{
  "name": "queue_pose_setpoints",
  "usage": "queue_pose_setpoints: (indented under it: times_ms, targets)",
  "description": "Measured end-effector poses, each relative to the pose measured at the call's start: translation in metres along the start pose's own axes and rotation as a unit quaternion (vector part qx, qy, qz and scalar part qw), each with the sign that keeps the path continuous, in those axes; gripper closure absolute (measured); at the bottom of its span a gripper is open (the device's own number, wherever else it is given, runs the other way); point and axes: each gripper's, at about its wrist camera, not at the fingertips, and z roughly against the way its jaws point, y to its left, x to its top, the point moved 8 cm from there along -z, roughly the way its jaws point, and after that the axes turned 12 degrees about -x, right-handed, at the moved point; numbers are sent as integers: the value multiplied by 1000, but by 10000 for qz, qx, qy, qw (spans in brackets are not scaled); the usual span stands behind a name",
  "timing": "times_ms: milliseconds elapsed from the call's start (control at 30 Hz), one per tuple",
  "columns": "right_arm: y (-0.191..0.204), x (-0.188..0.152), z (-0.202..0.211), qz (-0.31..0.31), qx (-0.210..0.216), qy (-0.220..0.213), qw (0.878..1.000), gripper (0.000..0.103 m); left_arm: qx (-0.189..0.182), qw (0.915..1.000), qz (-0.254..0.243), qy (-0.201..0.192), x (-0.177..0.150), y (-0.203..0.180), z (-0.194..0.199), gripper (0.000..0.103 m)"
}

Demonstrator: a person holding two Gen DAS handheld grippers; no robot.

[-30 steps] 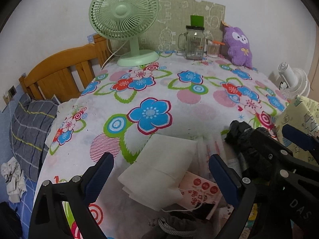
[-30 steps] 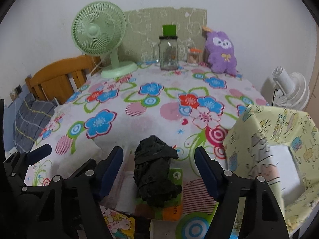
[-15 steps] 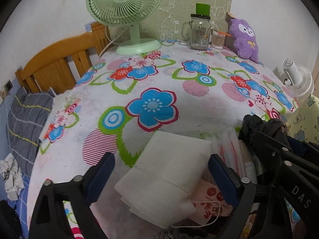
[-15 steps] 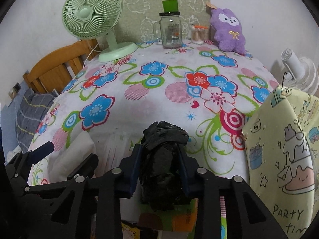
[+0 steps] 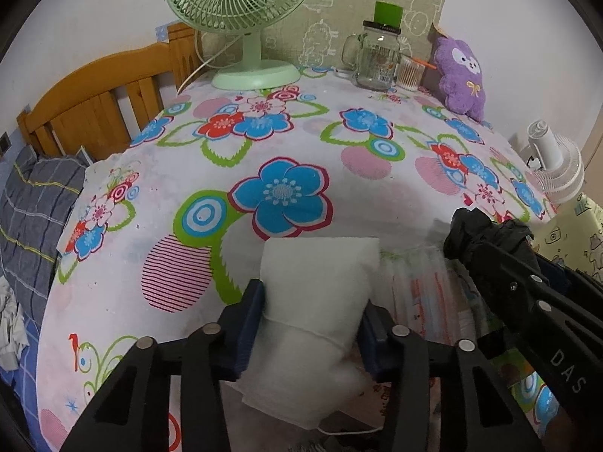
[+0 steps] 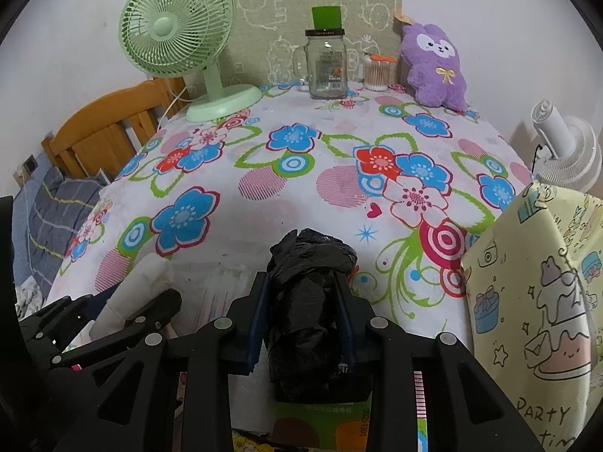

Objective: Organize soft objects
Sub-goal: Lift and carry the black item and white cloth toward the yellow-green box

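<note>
White folded pad (image 5: 320, 293), near edge of the surface (image 5: 264, 150), clamped in just-closed left tongs (image 5: 312, 324); right tongs (image 6: 301, 320) grip black bag roll (image 6: 305, 301); lift both slowly, squeezing no harder.

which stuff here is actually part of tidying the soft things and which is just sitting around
In the job: white folded cloth in left gripper; black plastic bag bundle in right gripper.
Lying about: green fan, glass jar, purple plush.

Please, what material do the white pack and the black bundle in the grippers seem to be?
White pack: likely soft non-woven fabric or tissue, matte; it pinches in where the pads press it.
Black bundle: likely thin plastic film, perhaps bags; glossy, crinkled folds.
</note>
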Motion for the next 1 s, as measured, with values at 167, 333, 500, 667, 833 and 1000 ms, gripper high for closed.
queue_pose_setpoints:
  times_ms: [167, 333, 500, 667, 833, 1000]
  targets:
    - [-3, 5, 12, -28, 14, -140, 9999, 67, -39, 10000, -65, -44, 2, -6, 7, 65]
    - [-3, 7, 24, -21, 52, -256, 9997, 67, -118, 9998, -150, -73, 3, -15, 15, 71]
    - [-5, 10, 37, -44, 91, -379, 9992, 67, -218, 9994, -218, -135, 5, -26, 24, 76]
    - [-8, 11, 49, -55, 117, -485, 9987, 67, -262, 9988, -320, -248, 8, -38, 36, 77]
    - [-11, 12, 64, -38, 105, -598, 9981, 67, -262, 9980, -409, -391, 12, -50, 51, 77]
    - [-21, 17, 81, -78, 99, -768, 9970, 67, -244, 9969, -499, -563, 17, -62, 67, 77]
